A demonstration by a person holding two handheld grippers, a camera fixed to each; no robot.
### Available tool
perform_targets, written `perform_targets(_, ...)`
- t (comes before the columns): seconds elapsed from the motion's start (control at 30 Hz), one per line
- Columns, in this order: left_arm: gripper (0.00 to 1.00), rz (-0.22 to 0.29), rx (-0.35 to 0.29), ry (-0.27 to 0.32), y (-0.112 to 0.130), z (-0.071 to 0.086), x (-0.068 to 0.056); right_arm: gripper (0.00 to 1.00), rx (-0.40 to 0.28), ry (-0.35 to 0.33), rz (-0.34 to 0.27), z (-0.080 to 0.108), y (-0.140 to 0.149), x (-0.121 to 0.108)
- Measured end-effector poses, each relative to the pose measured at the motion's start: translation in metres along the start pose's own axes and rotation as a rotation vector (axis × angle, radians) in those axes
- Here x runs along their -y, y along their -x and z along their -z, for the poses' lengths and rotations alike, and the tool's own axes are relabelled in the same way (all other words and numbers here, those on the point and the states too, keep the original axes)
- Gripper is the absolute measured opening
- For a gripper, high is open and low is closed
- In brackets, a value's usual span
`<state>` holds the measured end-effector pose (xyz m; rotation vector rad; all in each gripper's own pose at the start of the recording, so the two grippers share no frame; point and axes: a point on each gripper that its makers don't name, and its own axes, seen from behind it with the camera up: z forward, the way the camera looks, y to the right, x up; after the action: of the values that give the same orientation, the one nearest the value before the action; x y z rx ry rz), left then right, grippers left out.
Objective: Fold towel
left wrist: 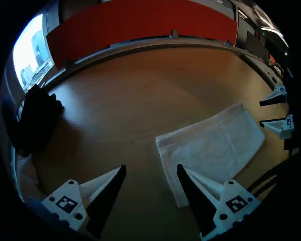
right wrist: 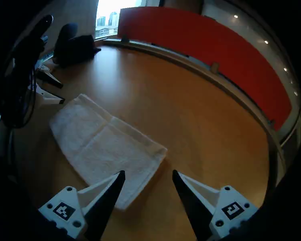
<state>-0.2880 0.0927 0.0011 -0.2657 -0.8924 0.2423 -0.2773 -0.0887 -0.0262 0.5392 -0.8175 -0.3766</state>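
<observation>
A white towel (left wrist: 212, 142) lies folded into a long rectangle on the wooden table (left wrist: 150, 92). My left gripper (left wrist: 151, 168) hovers open over its near left corner, nothing between the fingers. In the left gripper view the right gripper (left wrist: 275, 113) shows at the far right edge, beside the towel's far end. In the right gripper view the towel (right wrist: 104, 146) lies ahead to the left, and my right gripper (right wrist: 148, 173) stands open just above its near corner. The left gripper (right wrist: 50, 91) shows at the towel's far left end, open.
A dark bag (left wrist: 36, 118) sits at the table's left edge near a bright window (left wrist: 32, 52); the same bag (right wrist: 76, 47) lies at the far corner in the right gripper view. A red partition (left wrist: 142, 24) runs along the table's back edge.
</observation>
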Motion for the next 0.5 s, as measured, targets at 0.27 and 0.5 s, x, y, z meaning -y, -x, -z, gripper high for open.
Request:
perform_targets(0.27,0.94,0.03,0.013,0.006,0.031,0.018,-0.012,0.91,0.006,-0.029,-0.028,0.018,0.021,0.022)
perform_targets(0.5,0.94,0.056,0.024,0.009,0.051,0.026,-0.018,0.91,0.014,-0.041,-0.037,0.026,0.033,0.027)
